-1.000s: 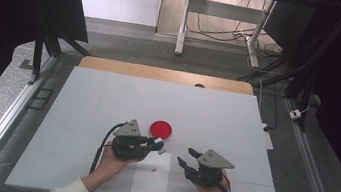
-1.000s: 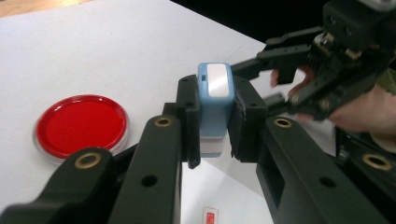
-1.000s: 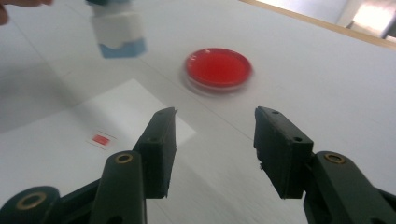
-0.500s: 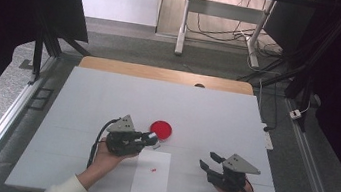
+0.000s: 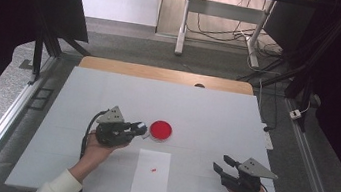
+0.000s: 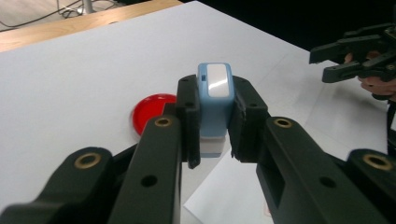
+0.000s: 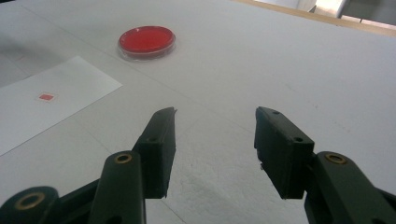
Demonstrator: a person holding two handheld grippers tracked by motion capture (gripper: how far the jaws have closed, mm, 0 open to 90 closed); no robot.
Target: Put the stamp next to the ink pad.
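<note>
My left gripper point(image 5: 139, 128) is shut on a small blue-and-white block point(image 6: 215, 93), held upright between the jaws just left of a round red dish point(image 5: 160, 130). The dish lies flat on the white table and is also seen as the red dish point(image 7: 146, 41) in the right gripper view. In front of it lies a white paper sheet point(image 5: 151, 174) with a small red mark point(image 5: 153, 169). My right gripper point(image 5: 220, 162) hovers low to the right of the sheet, jaws open with nothing between them point(image 7: 215, 126).
The white table point(image 5: 206, 111) has a wooden strip point(image 5: 161, 73) along its far edge. Metal rails run down both sides. Beyond the table stand a desk frame and loose cables on the floor.
The right gripper has moved to the right, off the paper sheet. The left gripper has shifted left and slightly farther back, still holding the block.
</note>
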